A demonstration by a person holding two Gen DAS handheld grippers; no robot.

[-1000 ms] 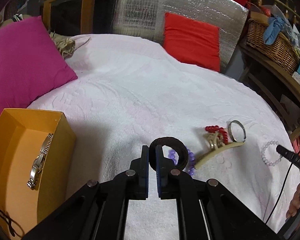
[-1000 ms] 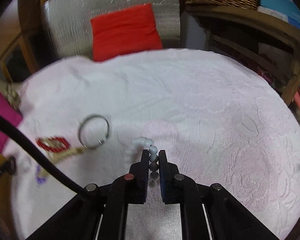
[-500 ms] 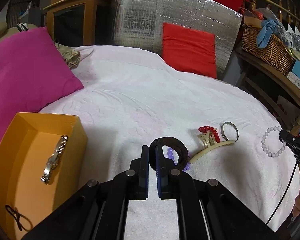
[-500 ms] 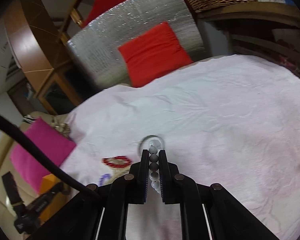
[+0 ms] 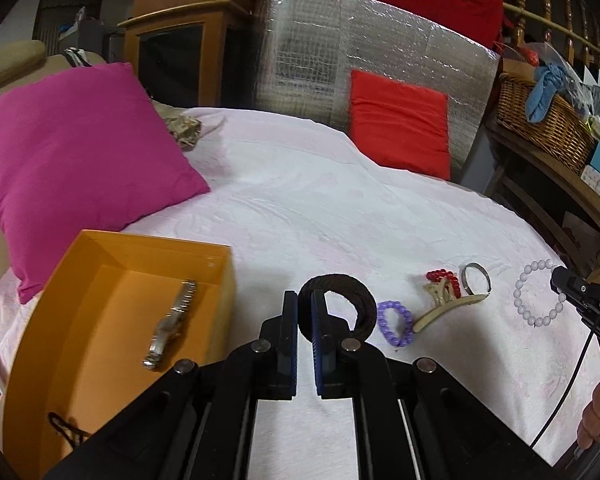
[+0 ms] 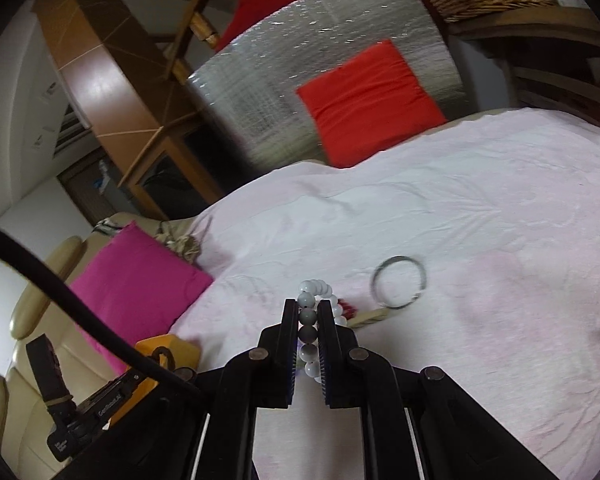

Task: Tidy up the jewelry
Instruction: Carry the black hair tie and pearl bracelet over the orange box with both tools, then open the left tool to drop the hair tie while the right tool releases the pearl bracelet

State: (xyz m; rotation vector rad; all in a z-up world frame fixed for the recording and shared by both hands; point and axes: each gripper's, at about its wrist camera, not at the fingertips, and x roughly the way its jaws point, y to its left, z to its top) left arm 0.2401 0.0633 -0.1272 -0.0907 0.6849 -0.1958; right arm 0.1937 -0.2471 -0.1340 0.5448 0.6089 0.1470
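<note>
Left wrist view: left gripper (image 5: 305, 312) pinches dark band (image 5: 350, 300) beside orange box (image 5: 100, 276) for deposit; right gripper (image 6: 309, 328) clamps white bead bracelet (image 6: 314, 292) likewise.

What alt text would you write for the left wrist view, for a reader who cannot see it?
The left gripper is shut on a dark hair tie above a white bedspread. An orange box holding a watch sits to its left; bracelets and a hair clip lie to its right.

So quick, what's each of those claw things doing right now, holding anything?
Left gripper: closed, holding the dark brown band.
Right gripper: closed, holding the white bead bracelet.
</note>
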